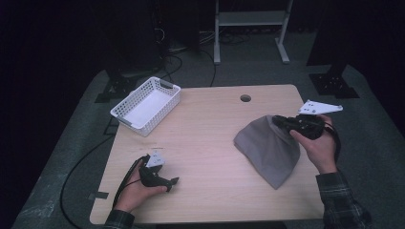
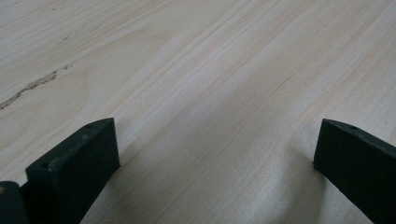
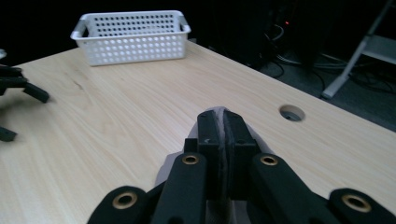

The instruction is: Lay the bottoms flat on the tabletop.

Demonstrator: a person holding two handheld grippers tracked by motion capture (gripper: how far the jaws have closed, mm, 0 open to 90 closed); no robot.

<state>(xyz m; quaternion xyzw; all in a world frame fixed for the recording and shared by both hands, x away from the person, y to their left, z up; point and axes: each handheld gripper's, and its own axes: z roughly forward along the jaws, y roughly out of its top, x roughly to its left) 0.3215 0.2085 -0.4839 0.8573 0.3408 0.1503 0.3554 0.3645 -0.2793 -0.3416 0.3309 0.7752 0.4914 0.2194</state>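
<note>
1. Our right gripper point(image 1: 282, 121) is clamped on the upper edge of the grey cloth point(image 1: 270, 148), which hangs onto the table point(image 1: 210, 143) near its right edge. The pinch is thin, so a quick lift may let the fabric slip out.
2. Our left gripper point(image 1: 173, 183) rests near the front left corner with its jaws apart and empty, so the trailing cloth could drag unsupported.
3. The white basket point(image 1: 145, 105) sits at the far left corner; a sagging cloth may catch its rim.

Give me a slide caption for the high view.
Right gripper pinches a grey cloth on the table; left gripper rests open.
</note>
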